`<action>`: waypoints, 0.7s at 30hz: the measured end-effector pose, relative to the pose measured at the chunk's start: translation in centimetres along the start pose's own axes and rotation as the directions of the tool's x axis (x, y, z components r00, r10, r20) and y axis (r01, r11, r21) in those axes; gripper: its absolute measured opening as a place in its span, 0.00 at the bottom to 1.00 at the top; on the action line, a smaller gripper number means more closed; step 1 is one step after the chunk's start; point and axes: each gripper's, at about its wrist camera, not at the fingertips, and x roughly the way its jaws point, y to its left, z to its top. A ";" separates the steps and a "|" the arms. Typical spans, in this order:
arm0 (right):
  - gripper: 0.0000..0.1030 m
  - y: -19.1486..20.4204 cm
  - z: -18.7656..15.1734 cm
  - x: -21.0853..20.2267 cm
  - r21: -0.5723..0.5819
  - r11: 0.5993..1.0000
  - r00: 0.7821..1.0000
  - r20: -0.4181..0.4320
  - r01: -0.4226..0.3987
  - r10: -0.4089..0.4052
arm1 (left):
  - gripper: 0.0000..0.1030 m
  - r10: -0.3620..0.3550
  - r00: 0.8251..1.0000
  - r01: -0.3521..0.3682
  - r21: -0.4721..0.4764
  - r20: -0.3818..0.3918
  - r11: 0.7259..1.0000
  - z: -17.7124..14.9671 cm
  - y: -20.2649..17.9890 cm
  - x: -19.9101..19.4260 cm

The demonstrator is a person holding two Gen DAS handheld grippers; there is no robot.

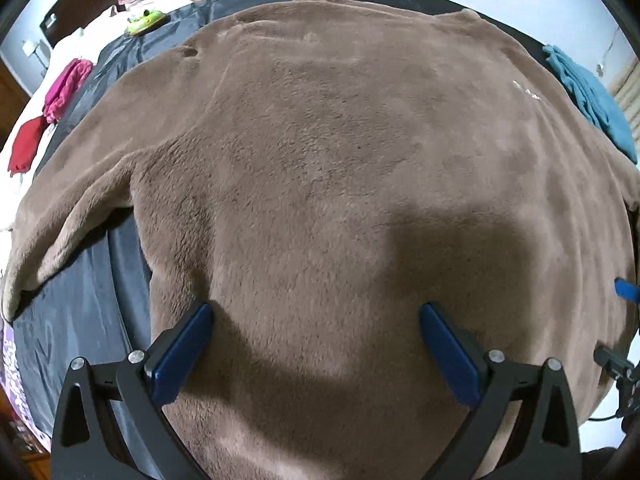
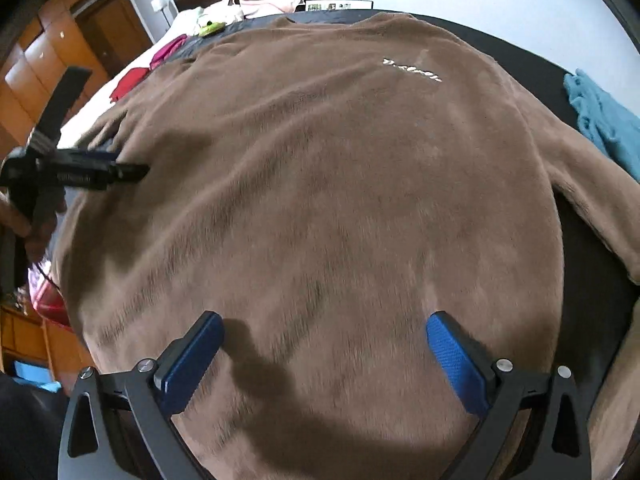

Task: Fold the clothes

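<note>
A large brown fleece sweatshirt (image 1: pixel 320 152) lies spread flat, front up, on a dark sheet (image 1: pixel 80 320). It fills the right wrist view too (image 2: pixel 320 184), with white lettering on its chest (image 2: pixel 412 70). Its left sleeve (image 1: pixel 68 220) and right sleeve (image 2: pixel 592 200) stick out sideways. My left gripper (image 1: pixel 316 312) is open and empty, just above the lower part of the body. It also shows at the left of the right wrist view (image 2: pixel 120 168). My right gripper (image 2: pixel 324 320) is open and empty above the sweatshirt's lower part.
A teal garment (image 1: pixel 592 96) lies to the right, also in the right wrist view (image 2: pixel 604 120). Pink (image 1: pixel 64 88) and red (image 1: pixel 26 144) clothes lie on the white bed at left. A green object (image 1: pixel 144 22) sits near the far edge. Wooden cabinets (image 2: pixel 48 60) stand at left.
</note>
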 end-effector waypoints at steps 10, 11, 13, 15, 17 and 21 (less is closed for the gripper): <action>1.00 -4.0 -4.9 -3.8 0.161 0.987 0.997 0.076 0.019 -0.031 | 1.00 0.076 0.997 -0.076 -0.052 -0.010 0.996 -0.2 -2.6 -1.2; 1.00 -4.9 -5.6 -4.5 0.196 0.980 0.995 0.088 0.024 -0.042 | 1.00 0.068 0.998 -0.067 -0.044 0.003 0.997 -0.2 -3.5 -1.7; 1.00 -6.9 -7.3 -6.3 0.280 0.959 0.990 0.111 0.051 -0.085 | 1.00 0.048 0.998 -0.048 -0.014 0.031 0.999 -0.2 -5.4 -2.6; 1.00 -8.9 -9.1 -8.2 0.362 0.929 0.984 0.125 0.076 -0.129 | 1.00 0.030 0.998 -0.031 0.022 0.050 0.999 -0.3 -7.6 -3.2; 1.00 -10.5 -10.5 -9.4 0.428 0.900 0.979 0.129 0.086 -0.155 | 1.00 0.001 0.998 -0.004 0.048 0.056 0.999 -0.5 -9.5 -3.7; 1.00 -13.2 -13.2 -10.9 0.532 0.834 0.968 0.098 0.143 -0.229 | 1.00 -0.057 0.997 0.053 0.087 0.043 0.995 0.0 -12.0 -3.1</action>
